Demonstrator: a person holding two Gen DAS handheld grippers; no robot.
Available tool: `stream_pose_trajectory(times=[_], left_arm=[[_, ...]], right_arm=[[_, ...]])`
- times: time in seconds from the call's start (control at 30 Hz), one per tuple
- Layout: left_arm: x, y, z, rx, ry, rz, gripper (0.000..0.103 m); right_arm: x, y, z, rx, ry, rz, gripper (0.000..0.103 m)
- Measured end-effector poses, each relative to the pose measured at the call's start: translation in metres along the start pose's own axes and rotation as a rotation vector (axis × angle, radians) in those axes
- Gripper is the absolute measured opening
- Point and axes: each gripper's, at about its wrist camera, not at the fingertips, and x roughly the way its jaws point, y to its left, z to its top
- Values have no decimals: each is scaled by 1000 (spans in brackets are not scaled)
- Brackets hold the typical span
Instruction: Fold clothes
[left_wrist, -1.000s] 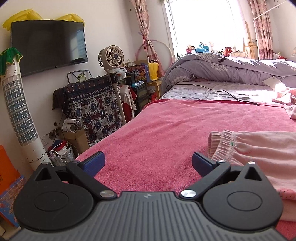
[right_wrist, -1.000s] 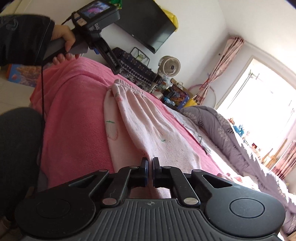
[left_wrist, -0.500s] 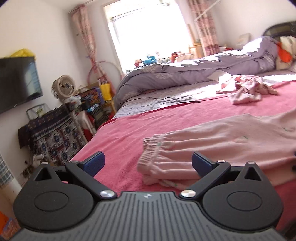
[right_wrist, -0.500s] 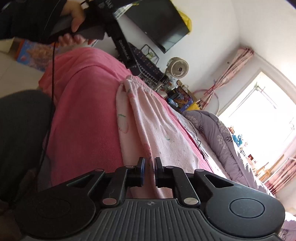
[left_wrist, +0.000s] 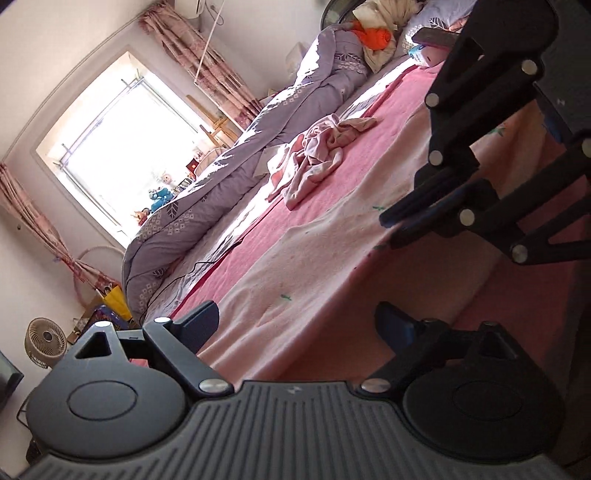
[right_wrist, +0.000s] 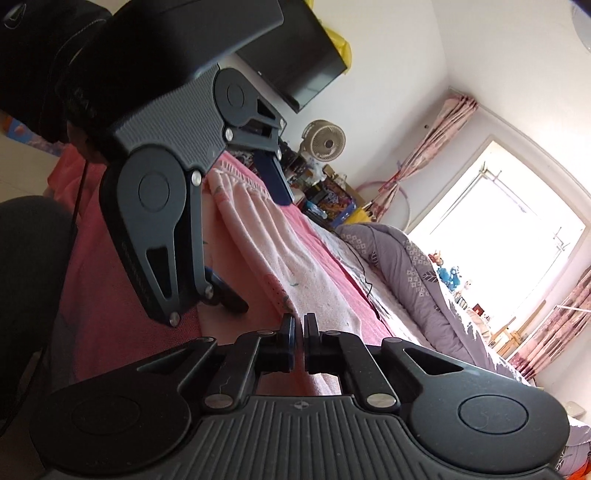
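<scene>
Pale pink trousers (left_wrist: 332, 251) with small green and pink marks lay flat across the centre of the frame on the pink blanket (left_wrist: 373, 155), gathered waistband (right_wrist: 236, 177) toward upper left in the right wrist view. Left gripper (left_wrist: 295, 325) stood wide open, astride the cloth's near edge, holding nothing. Right gripper (right_wrist: 299, 325) was nearly closed, a narrow gap showing; grip on the fabric could not be told. Crumpled pink clothes (left_wrist: 317, 155) lay further up.
</scene>
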Motion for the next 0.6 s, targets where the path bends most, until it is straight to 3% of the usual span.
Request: stream_pose_trajectory(times=[0.1,0.23,0.3,0.37,0.43,0.47,0.53,0.6], left_arm=[[5,-13,5,29,-19,52,76],[8,-17,9,11,-10,65,42],[3,-8,11,-45,-21,47,30],[1,1,12,-94,-26,29,26],[-1,6,11,-104,-17,36,23],[-1,7,10,-108,-12,38,19],[-5,11,10,-117,-14,53,17],[-14,17,11,-129,-29,76,16]], right_arm=[[1,-2,-2,5,-3,11,6],[2,-3,-9,-6,11,5,9],[3,-2,-15,-17,32,-18,15],[6,-2,-20,-27,50,-33,39],[8,-2,-25,-36,62,-42,40],[8,-3,-26,-31,63,-43,31],[8,-8,-26,5,61,-42,5],[7,-6,-26,6,58,-29,4]])
